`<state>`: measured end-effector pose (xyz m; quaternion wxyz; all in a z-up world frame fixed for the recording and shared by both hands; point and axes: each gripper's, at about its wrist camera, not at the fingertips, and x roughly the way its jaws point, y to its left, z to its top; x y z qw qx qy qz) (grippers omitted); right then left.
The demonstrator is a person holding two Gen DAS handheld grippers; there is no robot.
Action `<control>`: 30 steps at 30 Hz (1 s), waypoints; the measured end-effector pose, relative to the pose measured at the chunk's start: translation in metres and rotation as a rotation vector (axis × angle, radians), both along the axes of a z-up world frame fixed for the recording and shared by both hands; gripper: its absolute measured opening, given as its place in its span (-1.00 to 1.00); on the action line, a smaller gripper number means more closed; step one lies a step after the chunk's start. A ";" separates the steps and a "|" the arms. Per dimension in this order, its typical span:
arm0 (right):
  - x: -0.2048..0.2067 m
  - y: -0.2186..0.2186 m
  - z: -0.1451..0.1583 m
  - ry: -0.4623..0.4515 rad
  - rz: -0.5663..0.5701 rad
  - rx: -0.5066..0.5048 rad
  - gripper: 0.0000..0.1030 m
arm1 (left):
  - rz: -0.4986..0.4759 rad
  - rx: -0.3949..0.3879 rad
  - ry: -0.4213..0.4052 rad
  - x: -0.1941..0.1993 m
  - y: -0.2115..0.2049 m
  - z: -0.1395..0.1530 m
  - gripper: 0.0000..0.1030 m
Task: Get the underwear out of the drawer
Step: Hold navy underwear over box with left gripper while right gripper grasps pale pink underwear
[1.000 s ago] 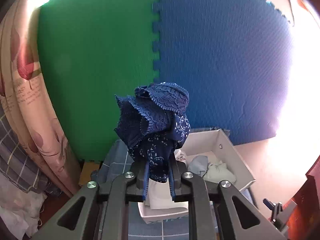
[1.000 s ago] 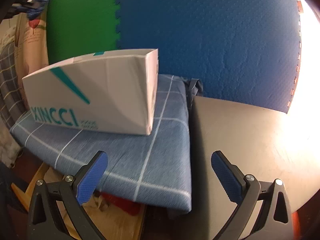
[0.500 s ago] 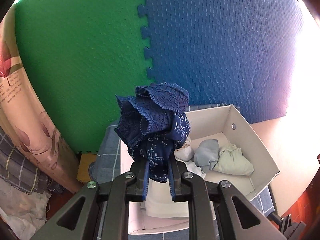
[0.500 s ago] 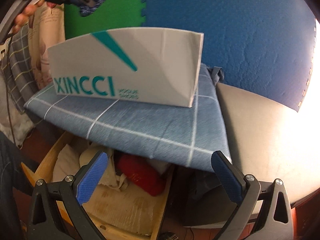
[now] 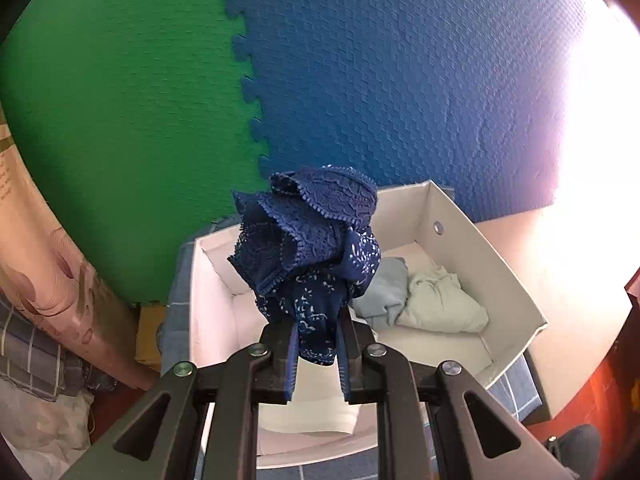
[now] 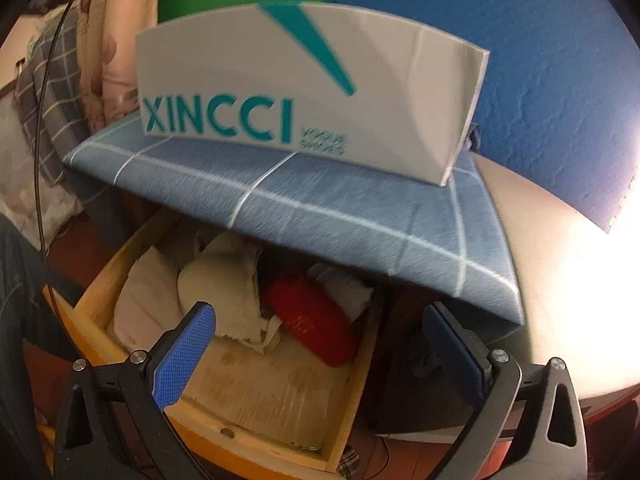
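Above the white shoe box (image 5: pixel 472 248), your left gripper (image 5: pixel 316 344) is pinching a bunched navy lace underwear (image 5: pixel 308 240); it is soft, light and floppy, so I judge a firm pinch on the thick gathered part is serving you best, since thin lace edges may slip; below that box, your right gripper (image 6: pixel 320 356) is hanging spread wide and empty over the open wooden drawer (image 6: pixel 100 280), where cream cloths (image 6: pixel 224 280) and a red piece (image 6: pixel 312 320) are lying.
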<state>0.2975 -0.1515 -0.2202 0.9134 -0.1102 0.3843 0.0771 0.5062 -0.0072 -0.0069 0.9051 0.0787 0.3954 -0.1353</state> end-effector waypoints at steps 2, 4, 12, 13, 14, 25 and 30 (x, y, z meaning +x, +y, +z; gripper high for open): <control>0.001 0.006 -0.008 0.030 0.019 -0.015 0.99 | -0.013 0.008 0.018 0.001 -0.003 -0.004 -0.70; 0.001 0.012 -0.015 0.059 0.042 -0.033 0.99 | -0.022 0.020 0.027 0.003 -0.005 -0.008 -0.70; 0.012 0.024 -0.047 0.239 0.122 0.047 0.99 | -0.009 0.028 0.083 0.017 -0.003 -0.024 -0.70; 0.014 0.024 -0.050 0.269 0.127 0.081 0.99 | -0.005 0.033 0.092 0.019 -0.003 -0.028 -0.70; 0.018 0.025 -0.054 0.298 0.128 0.116 0.99 | -0.002 0.033 0.099 0.021 -0.003 -0.031 -0.70; 0.037 0.095 -0.087 0.357 0.323 -0.045 0.99 | -0.023 0.022 0.133 0.030 0.004 -0.056 -0.69; 0.048 0.133 -0.108 0.432 0.348 0.002 0.96 | -0.035 0.007 0.139 0.035 0.005 -0.059 -0.69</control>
